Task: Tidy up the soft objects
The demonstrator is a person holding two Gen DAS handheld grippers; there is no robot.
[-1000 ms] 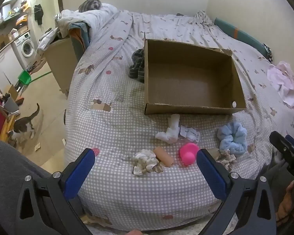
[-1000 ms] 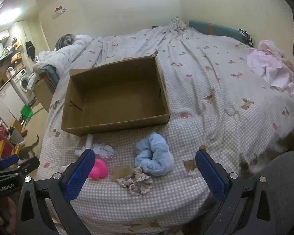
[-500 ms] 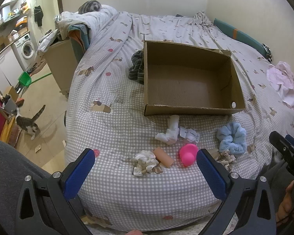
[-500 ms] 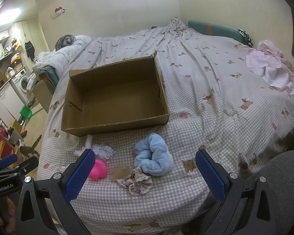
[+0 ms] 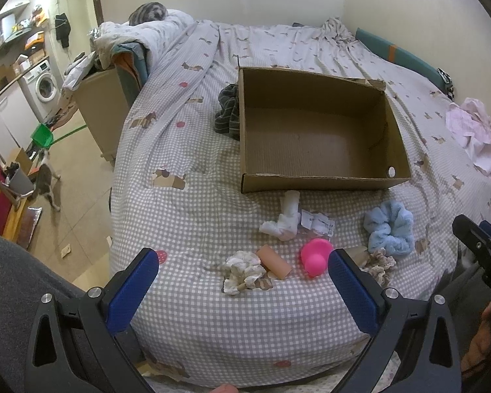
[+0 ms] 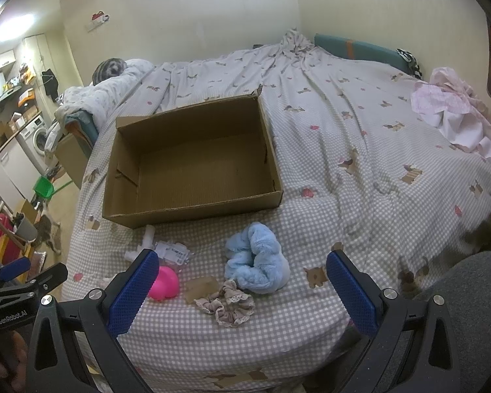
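Here, soft things lie on the bed before an empty cardboard box.
Blue scrunchie, beige scrunchie and pink ball sit near the edge; both the left tool and right tool gape apart, holding nothing. A washing machine stands beyond; "GenRobot.AI" marks one tool.

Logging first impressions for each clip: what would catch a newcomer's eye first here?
The big open cardboard box, with nothing in it, sits mid-bed on the checked bedspread. In front of it lies a loose row of small soft things, the bright pink toy and fluffy blue scrunchie standing out most. Both grippers, left gripper and right gripper, hover open at the bed's near edge, holding nothing.
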